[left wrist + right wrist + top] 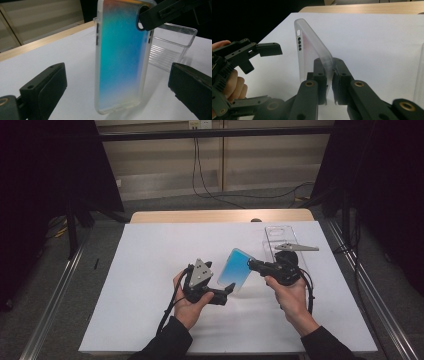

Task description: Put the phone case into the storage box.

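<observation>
White paper [150, 270] is covering the wooden table [220, 215], w/ dark curtains hanging at both sides and a black cable trailing down the pale wall at the back. On the paper, a person is working w/ two hand-held grippers. The right gripper [252, 264] is pinching a phone case [235, 269], a translucent one w/ a blue-green shimmer; in the right gripper view its jaws are sitting tight on the case's corner edge [328, 65], so it's gripping the case. From the high view the case is standing tilted near mid-table, lower end down by the paper, though whether it's touching can't be told. The left gripper [231, 289] is sitting just beside the case's lower end, its jaws standing wide apart; in the left gripper view the case [120, 57] is rising between the two black jaws w/o either pad pressing on it, so that gripper is open. The right gripper's jaw tip [162, 12] is biting the case by the camera cutout at the top. A clear plastic tray [282, 240] is lying on the paper behind the right hand [290, 295], apart from the case. The left hand [187, 307] is wrapping the left gripper's body, w/ a cable looping off below it.
</observation>
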Motion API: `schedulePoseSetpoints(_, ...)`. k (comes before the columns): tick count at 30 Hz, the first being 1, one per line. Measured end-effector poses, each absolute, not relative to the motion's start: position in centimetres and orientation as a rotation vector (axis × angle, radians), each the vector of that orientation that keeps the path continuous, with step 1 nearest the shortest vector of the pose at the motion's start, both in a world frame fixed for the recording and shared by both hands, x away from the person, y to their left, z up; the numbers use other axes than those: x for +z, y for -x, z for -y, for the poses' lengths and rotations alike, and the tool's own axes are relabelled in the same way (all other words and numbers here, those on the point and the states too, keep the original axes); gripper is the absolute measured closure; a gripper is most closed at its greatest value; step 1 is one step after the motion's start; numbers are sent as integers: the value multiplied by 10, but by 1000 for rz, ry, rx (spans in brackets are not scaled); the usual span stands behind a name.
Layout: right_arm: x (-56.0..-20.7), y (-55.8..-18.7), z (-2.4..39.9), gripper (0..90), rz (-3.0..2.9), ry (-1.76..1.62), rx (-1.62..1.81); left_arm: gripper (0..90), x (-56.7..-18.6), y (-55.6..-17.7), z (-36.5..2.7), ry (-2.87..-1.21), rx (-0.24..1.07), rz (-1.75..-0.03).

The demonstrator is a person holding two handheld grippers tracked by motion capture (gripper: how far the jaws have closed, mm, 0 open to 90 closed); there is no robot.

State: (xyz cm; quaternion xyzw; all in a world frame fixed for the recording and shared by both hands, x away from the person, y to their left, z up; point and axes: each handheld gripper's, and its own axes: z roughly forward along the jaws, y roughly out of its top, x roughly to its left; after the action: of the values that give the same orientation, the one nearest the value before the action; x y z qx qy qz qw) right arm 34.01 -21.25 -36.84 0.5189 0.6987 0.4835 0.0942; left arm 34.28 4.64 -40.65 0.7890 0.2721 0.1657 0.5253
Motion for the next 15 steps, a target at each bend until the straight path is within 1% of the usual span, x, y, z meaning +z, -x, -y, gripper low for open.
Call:
schedulePoseSetpoints(8,-365,-339,215,825,-2064,-1500,1406,25,-412,-346,-60,-1846,422,-719)
schedulePoseSetpoints(10,-364,-338,216,825,-2062,-1497,1405,26,-413,-347,-62,-1844,429,-714)
schedulePoseSetpoints(11,-363,-338,217,825,-2057,-1490,1413,29,-414,-346,-65,-1837,459,-713)
schedulePoseSetpoints(15,-362,-337,220,825,-2048,-1476,1412,31,-414,-345,-69,-1818,475,-710)
